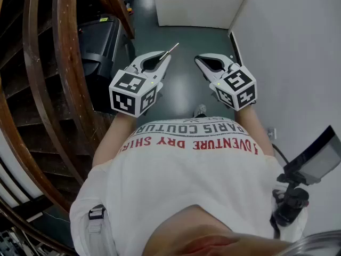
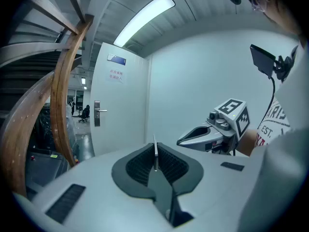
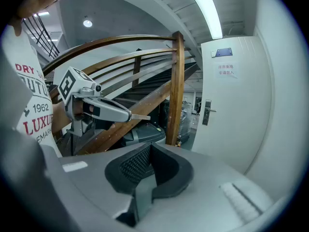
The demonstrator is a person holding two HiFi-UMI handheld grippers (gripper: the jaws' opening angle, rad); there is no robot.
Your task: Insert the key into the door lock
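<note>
My left gripper (image 1: 162, 57) is shut on a thin metal key (image 1: 172, 48), whose blade sticks out forward past the jaw tips. In the left gripper view the key (image 2: 155, 152) stands edge-on between the dark pads. My right gripper (image 1: 198, 58) is held level beside it, shut with nothing in it; its pads (image 3: 135, 163) meet. The white door (image 2: 123, 105) stands ahead, a little way off, with its lever handle and lock plate (image 2: 98, 113) on the left side. From the right gripper view, the handle (image 3: 207, 111) appears on the door (image 3: 236, 110), and the left gripper (image 3: 126, 114) points the key (image 3: 141, 116) rightwards.
A curved wooden stair railing (image 1: 64, 73) runs along the left, with a black machine (image 1: 104, 36) under it. A white wall (image 1: 287, 41) closes the right side. The dark floor (image 1: 184, 84) leads to the door. A small sign (image 2: 116, 75) is on the door. A camera rig (image 1: 298, 188) hangs at the person's side.
</note>
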